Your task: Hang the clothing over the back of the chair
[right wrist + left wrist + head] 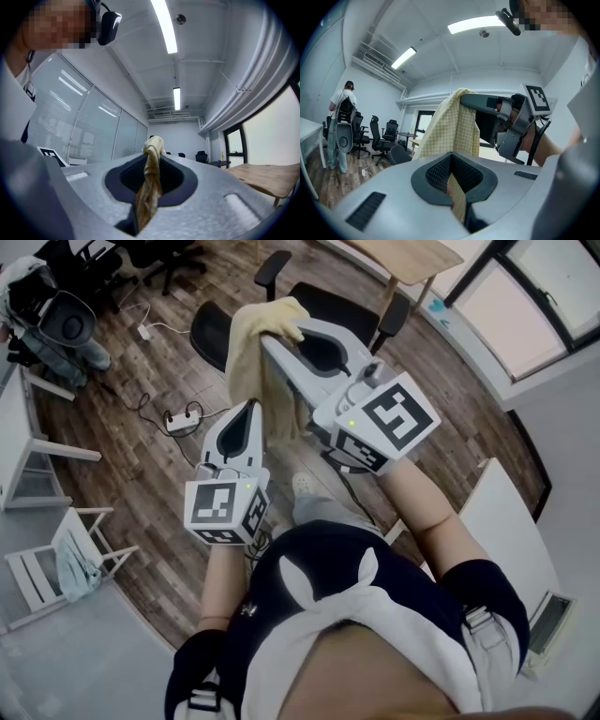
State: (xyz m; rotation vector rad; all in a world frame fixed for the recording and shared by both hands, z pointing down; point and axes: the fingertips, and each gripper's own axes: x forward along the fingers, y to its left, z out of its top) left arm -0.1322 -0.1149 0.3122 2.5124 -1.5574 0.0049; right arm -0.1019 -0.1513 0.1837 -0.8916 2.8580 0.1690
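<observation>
Yellow checked clothing [246, 357]: held up above black office chair [214, 332], not on it; left gripper [249, 409] fingers closed on its hanging edge; right gripper [284, 339] fingers closed on its bunched upper end; wood floor [112, 474] carries power strip [181, 418]; white folding chair [42, 568] at left; marker cubes [225, 507] show black-and-white squares

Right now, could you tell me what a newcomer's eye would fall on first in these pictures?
The pale yellow checked garment catches the eye first, held up at the centre of the head view, with a black office chair just beyond it. The left gripper and the right gripper each have their jaws closed on a fold of it.
</observation>
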